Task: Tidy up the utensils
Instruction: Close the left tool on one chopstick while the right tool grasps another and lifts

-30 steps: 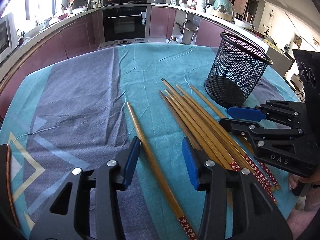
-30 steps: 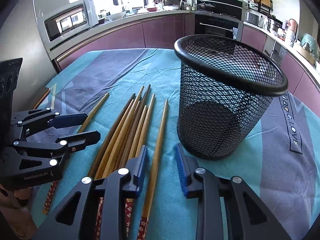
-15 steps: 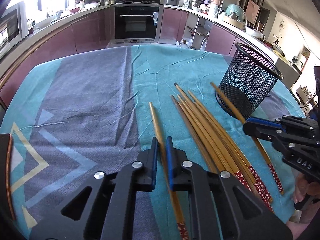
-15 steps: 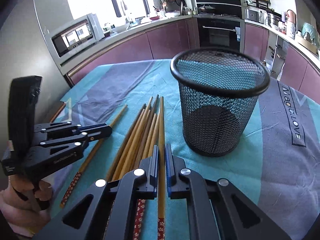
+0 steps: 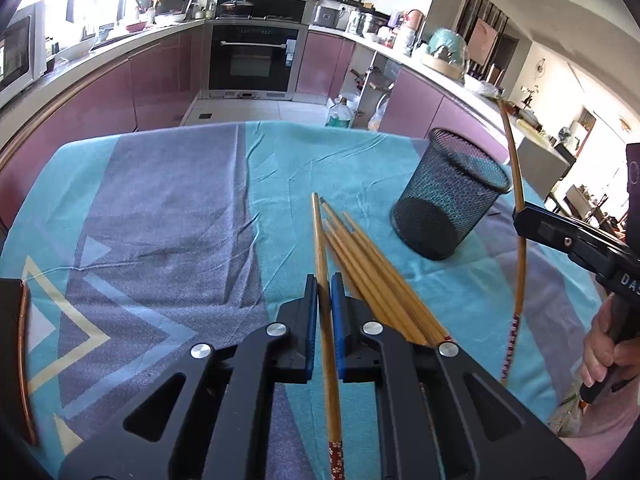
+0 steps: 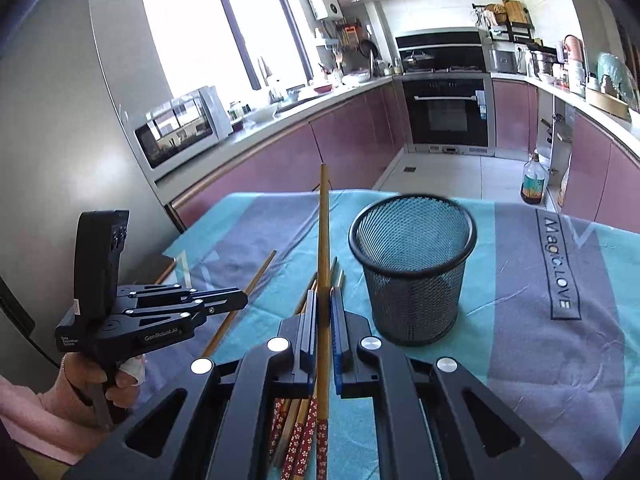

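Now both grippers, left [image 5: 325, 280] and right [image 6: 324, 296], have jaws clamped on one chopstick each, near the mesh basket [image 6: 412, 268] at centre-right.

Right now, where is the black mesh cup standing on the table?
The black mesh cup stands upright on the teal tablecloth, just right of the loose chopsticks in both wrist views, apart from them and from both grippers.

Chopstick pile [image 5: 372, 268] on tablecloth [image 5: 168, 216], left of mesh holder [image 5: 448, 196]
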`<state>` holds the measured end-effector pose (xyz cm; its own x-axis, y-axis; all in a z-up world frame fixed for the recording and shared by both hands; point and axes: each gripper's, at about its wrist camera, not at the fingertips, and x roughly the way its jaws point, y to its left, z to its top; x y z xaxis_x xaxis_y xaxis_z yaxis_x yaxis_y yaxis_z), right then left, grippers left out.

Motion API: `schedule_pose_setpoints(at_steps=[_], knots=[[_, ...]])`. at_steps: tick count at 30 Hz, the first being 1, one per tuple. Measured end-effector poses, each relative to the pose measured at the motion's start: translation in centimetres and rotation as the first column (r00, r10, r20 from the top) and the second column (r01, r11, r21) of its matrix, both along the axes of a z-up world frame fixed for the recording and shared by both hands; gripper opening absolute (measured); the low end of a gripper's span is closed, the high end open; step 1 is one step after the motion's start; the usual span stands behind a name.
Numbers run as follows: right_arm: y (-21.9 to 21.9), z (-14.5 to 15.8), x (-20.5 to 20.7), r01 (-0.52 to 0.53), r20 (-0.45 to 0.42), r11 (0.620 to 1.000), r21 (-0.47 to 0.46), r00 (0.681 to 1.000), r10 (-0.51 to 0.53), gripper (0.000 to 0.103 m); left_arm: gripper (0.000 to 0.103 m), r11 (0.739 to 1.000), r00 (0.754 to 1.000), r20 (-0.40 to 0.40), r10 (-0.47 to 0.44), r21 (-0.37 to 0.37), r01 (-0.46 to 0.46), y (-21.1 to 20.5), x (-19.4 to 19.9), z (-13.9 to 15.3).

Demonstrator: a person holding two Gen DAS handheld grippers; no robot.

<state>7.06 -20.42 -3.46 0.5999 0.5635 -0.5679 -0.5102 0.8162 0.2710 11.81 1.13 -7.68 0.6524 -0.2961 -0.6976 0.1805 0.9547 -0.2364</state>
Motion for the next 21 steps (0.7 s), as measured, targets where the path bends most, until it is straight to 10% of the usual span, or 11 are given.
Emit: schedule_pose_setpoints(at_steps=[21], knots=[[-3.7, 7.2, -0.7, 0.029, 0.195, 0.995, 0.092, 0.98, -0.047, 0.005, 0.007, 0.993, 0.978, 0.203, -0.052, -0.097, 0.073, 0.4, -4.7, 8.4]])
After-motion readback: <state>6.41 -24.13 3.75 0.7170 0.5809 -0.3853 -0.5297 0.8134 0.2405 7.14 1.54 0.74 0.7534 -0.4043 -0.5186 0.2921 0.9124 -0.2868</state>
